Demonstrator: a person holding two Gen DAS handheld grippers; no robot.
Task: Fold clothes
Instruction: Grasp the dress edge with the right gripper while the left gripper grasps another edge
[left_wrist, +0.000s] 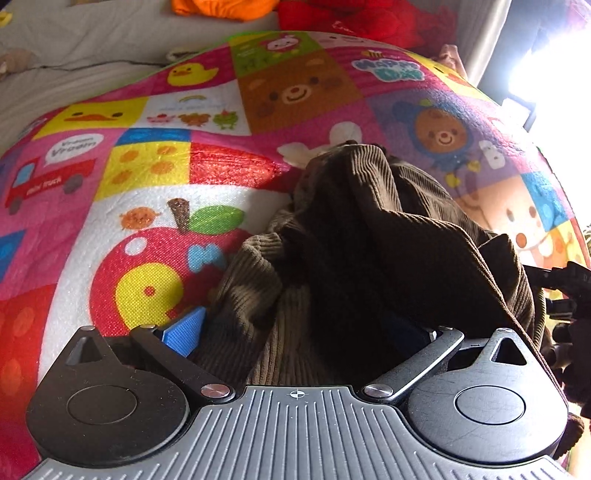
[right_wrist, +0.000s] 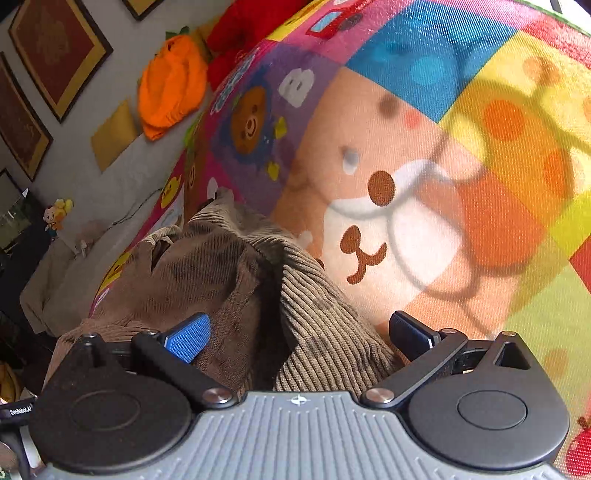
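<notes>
Bright cartoon-patchwork play mat (left_wrist: 155, 162) carries a bunched brown corduroy garment (left_wrist: 369, 229). It heaps up directly ahead of the left hand-held gripper (left_wrist: 295, 332), whose blue pads are spread with fabric filling the gap. The right hand-held gripper (right_wrist: 299, 332) is likewise spread, corduroy lying between its fingers.

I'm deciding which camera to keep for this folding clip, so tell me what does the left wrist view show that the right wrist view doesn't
Only the left wrist view shows the apple print, the red truck print and the other gripper's black frame at the right edge.

Only the right wrist view shows the framed pictures on the wall, the small doll and the big bear-face print.

Both show the brown corduroy garment bunched between open blue fingers, the colourful play mat, the orange plush and the red plush.
</notes>
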